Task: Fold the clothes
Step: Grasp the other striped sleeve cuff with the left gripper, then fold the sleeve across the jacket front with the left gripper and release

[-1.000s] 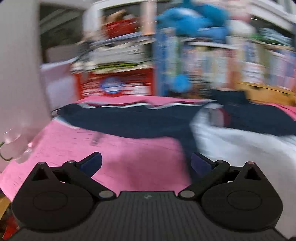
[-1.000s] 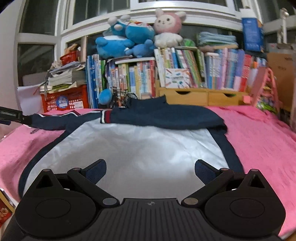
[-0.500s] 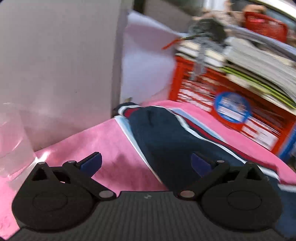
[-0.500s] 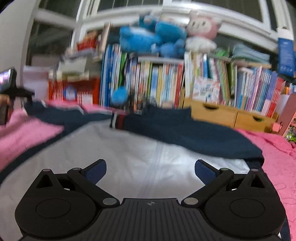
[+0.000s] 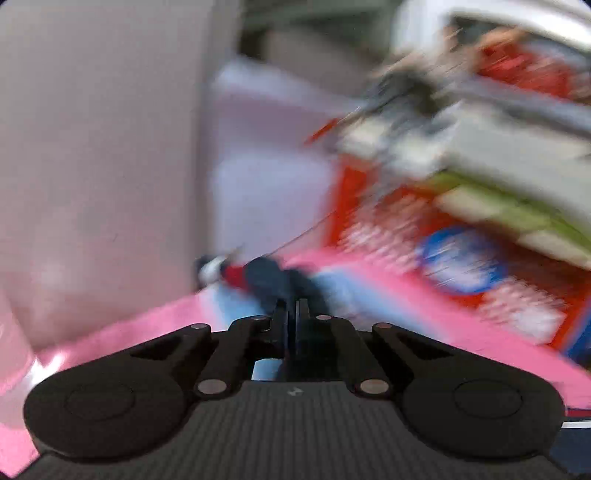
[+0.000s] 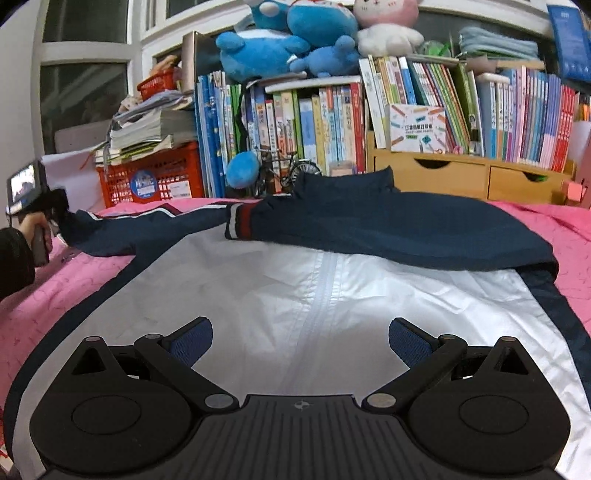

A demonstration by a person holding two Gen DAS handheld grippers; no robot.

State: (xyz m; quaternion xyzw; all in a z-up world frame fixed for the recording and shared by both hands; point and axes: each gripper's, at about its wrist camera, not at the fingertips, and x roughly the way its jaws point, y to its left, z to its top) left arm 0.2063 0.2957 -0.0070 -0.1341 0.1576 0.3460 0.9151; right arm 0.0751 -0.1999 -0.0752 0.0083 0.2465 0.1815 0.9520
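Jacket [image 6: 317, 295] in navy and white lies face up across the middle of the frame on a pink bedspread [image 6: 48, 306], zip running down its centre, one sleeve [image 6: 399, 229] already laid across the chest with its striped cuff near the middle. The other sleeve [image 6: 122, 232] stretches to the left edge of the frame, where the left gripper [image 6: 44, 210] meets its end. From that gripper's own blurred camera, its fingers [image 5: 286, 325] stand pressed almost together with dark navy cloth [image 5: 273, 284] just ahead of them; they appear to have pinched the cuff end, though the blur leaves this short of certain. The right gripper [image 6: 301, 341] hovers low over the white front panel, its fingers spread wide and holding nothing. The shell fabric looks thin, light and slick, likely to slide and billow rather than hold a crease, so the ribbed cuffs and hem offer the surest hold. Behind the bed stand a red crate [image 6: 147, 177], rows of books [image 6: 325, 122] and plush toys [image 6: 295, 33] in the upper frame.
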